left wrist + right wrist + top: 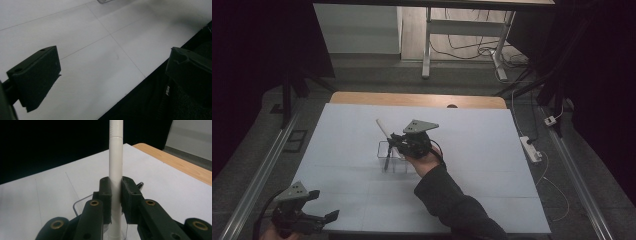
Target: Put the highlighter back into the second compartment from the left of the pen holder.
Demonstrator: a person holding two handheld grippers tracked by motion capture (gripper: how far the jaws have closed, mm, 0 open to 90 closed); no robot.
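**Pen held over the clear holder, tip pointing down**

Where the table's (337,200) near edge meets the dark floor, the left gripper (319,220) waits with its jaws wide apart and nothing between them; in the left gripper view its two black pads (37,75) hang over bare white surface. It is well apart from the work.

Farther in, at mid-table, the right gripper (116,200) is clamped on a white pen (116,165), pads pressing its barrel from both sides. The pen's long axis runs steeply, a little tilted: in the high view its upper end leans up and to the left of the jaws, while its darker lower end points down into the clear holder (392,150), which stands directly beneath the right gripper (394,142). Whether the tip already touches the holder's floor cannot be told.

Judging from this, the coming move is a straight lowering along the pen's own axis, then release. The right hand (424,162) is the only one placed for it.

Beyond lies the table's wooden far edge (412,99).
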